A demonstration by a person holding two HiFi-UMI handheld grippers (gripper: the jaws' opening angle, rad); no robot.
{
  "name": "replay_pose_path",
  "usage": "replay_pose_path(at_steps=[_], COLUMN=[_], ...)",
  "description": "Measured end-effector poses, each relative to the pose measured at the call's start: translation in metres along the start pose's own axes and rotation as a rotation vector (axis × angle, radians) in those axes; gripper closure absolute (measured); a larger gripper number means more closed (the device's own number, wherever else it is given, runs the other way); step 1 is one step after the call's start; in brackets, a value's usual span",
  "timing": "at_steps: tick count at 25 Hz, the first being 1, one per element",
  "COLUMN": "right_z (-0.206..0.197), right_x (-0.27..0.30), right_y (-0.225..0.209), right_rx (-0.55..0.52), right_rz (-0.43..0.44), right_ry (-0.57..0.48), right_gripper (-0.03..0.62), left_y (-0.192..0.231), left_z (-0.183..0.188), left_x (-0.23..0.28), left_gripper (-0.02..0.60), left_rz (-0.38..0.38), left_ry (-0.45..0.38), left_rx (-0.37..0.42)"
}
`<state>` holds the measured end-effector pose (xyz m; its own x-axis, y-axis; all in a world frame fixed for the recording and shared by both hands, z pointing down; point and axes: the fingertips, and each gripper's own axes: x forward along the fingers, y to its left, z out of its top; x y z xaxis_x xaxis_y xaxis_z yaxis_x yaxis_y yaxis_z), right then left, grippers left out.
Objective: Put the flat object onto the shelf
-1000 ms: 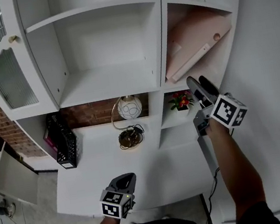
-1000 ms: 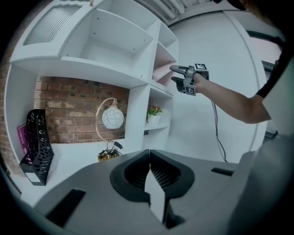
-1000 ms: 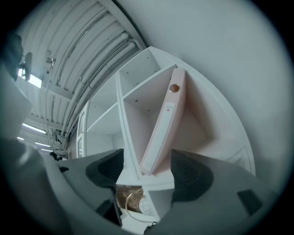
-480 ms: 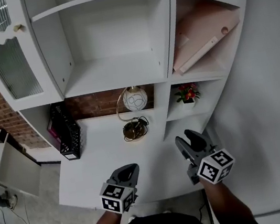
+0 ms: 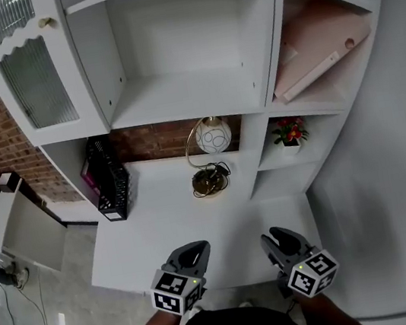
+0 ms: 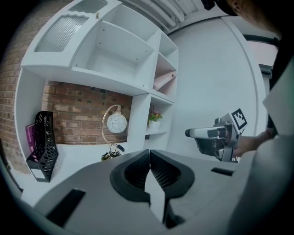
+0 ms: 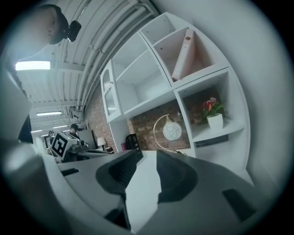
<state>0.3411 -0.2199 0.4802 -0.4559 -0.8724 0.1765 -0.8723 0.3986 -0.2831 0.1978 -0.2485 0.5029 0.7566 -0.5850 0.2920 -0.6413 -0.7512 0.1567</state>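
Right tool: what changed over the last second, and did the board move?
The right tool came down and back from beside the pink board on the upper right shelf to the front edge of the desk, level with the left tool. Its jaws are closing, with nothing between them. The board still leans there, untouched. The left tool stayed shut and empty; lamp, plant and black rack are unchanged.

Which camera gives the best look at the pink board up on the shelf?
The head view: the board shows its broad face, large and unobstructed. The right gripper view shows the board nearly edge-on; the left gripper view shows the board only as a small, distant sliver.
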Motion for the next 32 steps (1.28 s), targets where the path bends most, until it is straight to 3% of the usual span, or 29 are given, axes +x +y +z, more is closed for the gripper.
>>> replay_pose_path(at_steps=[11, 17, 32], right_z=[-0.003, -0.01, -0.049], right_x=[0.013, 0.022, 0.041], right_y=[0.016, 0.025, 0.039], right_rx=[-0.044, -0.033, -0.027], right_rz=[0.012, 0.027, 0.044], right_ry=[-0.011, -0.007, 0.109], right_gripper=[0.497, 0.587, 0.589], left_y=[0.004, 0.004, 0.032], left_z=[0.003, 0.002, -0.027], left_x=[-0.012, -0.019, -0.034], left_gripper=[0.575, 0.575, 0.577], left_rz=[-0.006, -0.019, 0.025], left_ry=[-0.006, -0.012, 0.041], left_rx=[0.019, 0.018, -0.003])
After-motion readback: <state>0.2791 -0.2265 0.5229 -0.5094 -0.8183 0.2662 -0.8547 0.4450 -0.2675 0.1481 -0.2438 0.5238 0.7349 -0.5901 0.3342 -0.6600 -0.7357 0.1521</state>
